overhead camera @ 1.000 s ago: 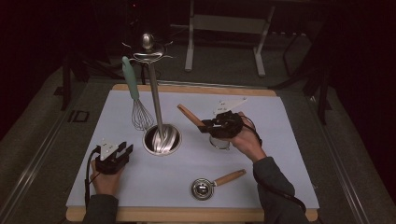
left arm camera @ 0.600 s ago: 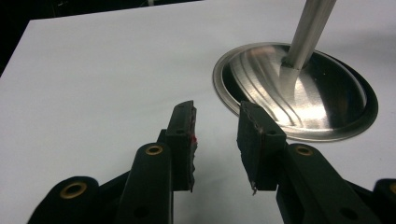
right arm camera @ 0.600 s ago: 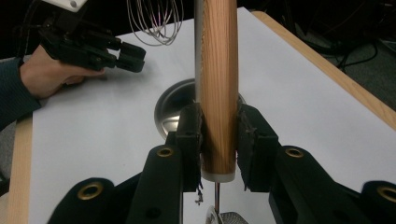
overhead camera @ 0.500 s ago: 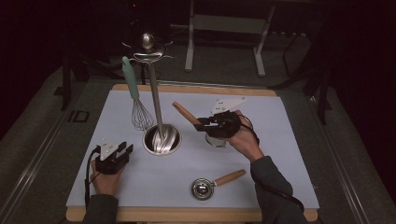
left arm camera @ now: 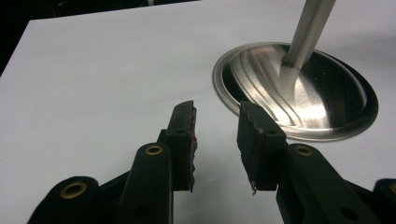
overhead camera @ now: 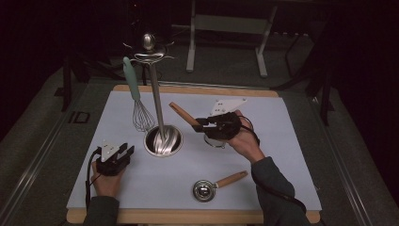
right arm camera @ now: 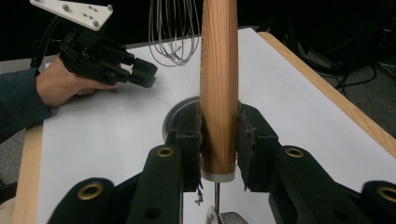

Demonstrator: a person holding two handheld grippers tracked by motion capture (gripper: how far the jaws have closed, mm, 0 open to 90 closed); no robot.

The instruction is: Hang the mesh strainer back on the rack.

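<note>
Right gripper view gives me the best read here: my right hand-held gripper (right arm camera: 219, 135) is clamped on the wooden handle (right arm camera: 218, 84) of a small utensil, both pads pressed flat against the wood near its metal collar. Looks like a little strainer, but the head is mostly out of frame so I can't swear to it. On the high view the same handle (overhead camera: 181, 113) pokes up and away to the left, toward the whisk (overhead camera: 139, 106) hanging on the utensil stand (overhead camera: 157, 106), with the head end down by the worktop (overhead camera: 282, 141) under my hand. So the long axis runs tilted, handle end high and pointing at the stand's pole.

I'd say I'm mid-carry, heading to hang it on the rack at the top. Next move probably needs a lift well above the whisk and a wrist turn so the handle end meets a hook without bumping the pole.

My left hand-held gripper (left arm camera: 217, 140) is open and empty, resting just beside the stand's round base (left arm camera: 303, 88). A second wooden-handled scoop (overhead camera: 219, 184) lies flat near the front edge.
</note>
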